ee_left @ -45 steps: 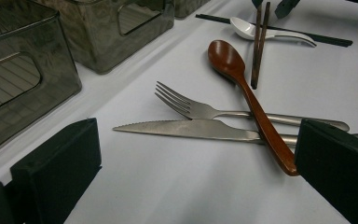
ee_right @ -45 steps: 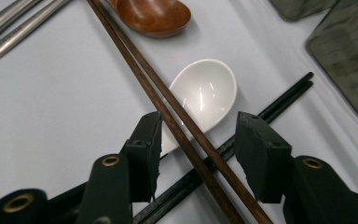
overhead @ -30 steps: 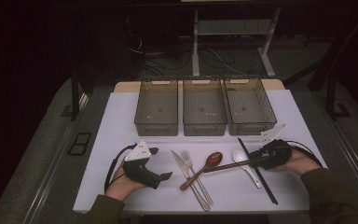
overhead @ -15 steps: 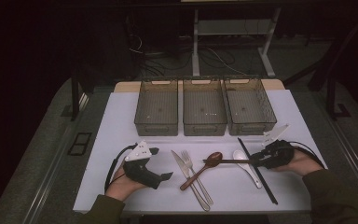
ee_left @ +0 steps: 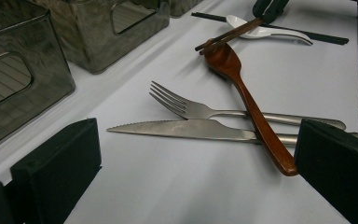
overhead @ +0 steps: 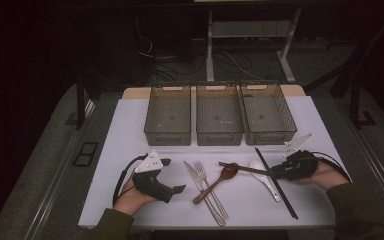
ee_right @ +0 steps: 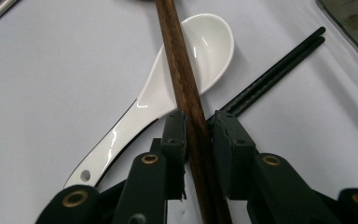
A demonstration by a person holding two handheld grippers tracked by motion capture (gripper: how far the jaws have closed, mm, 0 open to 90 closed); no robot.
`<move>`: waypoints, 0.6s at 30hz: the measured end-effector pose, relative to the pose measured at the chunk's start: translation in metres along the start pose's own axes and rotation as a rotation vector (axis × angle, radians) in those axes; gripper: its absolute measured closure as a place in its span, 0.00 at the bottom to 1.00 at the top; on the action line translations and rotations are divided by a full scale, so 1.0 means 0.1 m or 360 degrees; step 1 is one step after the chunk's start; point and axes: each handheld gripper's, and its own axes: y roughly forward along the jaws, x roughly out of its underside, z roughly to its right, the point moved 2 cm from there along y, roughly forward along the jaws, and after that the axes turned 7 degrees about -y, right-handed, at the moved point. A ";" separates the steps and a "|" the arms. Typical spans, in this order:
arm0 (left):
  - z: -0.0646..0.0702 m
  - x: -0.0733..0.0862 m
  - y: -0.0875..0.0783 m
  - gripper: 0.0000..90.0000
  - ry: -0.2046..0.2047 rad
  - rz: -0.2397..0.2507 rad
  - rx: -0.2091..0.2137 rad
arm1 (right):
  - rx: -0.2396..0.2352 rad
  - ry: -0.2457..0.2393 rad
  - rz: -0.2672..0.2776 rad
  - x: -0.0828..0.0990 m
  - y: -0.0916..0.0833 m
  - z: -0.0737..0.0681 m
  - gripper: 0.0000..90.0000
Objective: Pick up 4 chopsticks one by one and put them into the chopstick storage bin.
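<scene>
A: From the high view, what does the right gripper (overhead: 275,172) have?
B: Brown chopsticks (overhead: 242,168) clamped between jaws that have just been closing, lying along the worktop's (overhead: 130,130) near edge, tips over the wooden spoon (overhead: 220,179).

A: Left gripper view?
B: Left gripper (ee_left: 191,186) wide, empty; fork (ee_left: 191,108) and knife (ee_left: 186,129) ahead.

A: Right gripper view?
B: Chopsticks cross the white spoon (ee_right: 149,100); black chopsticks (ee_right: 275,72) beside.

Two black jaws of the left gripper (ee_left: 191,186) are seen at the lower corners, set wide apart with nothing between them. At centre, a fork (ee_left: 191,108) and a serrated knife (ee_left: 186,129) are crossed by a wooden spoon (ee_left: 242,93). At upper right, brown chopsticks (ee_left: 228,36) are gripped by the right gripper (ee_left: 268,11) above a white spoon (ee_left: 261,30) and black chopsticks (ee_left: 326,38). Grey bins (ee_left: 98,32) are seen at upper left.
</scene>
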 end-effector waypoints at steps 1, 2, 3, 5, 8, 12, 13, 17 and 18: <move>0.00 0.00 0.00 0.00 -0.0001 0.0001 0.0000 | 0.0000 -0.0004 -0.0001 0.00 0.00 0.00 0.82; 0.00 0.00 0.00 0.00 0.0000 0.0000 0.0001 | 0.0001 -0.0006 -0.0002 0.00 0.00 0.00 0.83; 0.00 0.00 0.00 0.00 -0.0001 0.0002 0.0001 | -0.0005 0.0018 0.0001 0.00 -0.01 -0.01 0.83; 0.00 0.00 0.00 0.00 0.0001 0.0000 0.0001 | -0.0002 -0.0001 -0.0002 0.00 -0.02 -0.01 0.83; 0.00 0.00 0.01 0.00 0.0002 -0.0001 0.0003 | 0.0004 -0.0008 -0.0005 0.00 -0.02 -0.01 0.83; 0.00 0.00 0.01 0.00 0.0002 0.0002 0.0005 | 0.0011 0.0005 0.0011 -0.03 -0.05 -0.01 0.83; 0.00 0.00 0.01 0.00 0.0004 0.0001 0.0005 | 0.0015 -0.0011 0.0011 -0.03 -0.06 0.00 0.83; 0.01 -0.01 0.01 0.00 0.0004 0.0001 0.0007 | 0.0018 -0.0028 0.0014 -0.10 -0.08 0.00 0.84; 0.01 -0.01 0.01 0.00 0.0004 0.0001 0.0007 | 0.0015 -0.0043 0.0006 -0.11 -0.08 0.00 0.84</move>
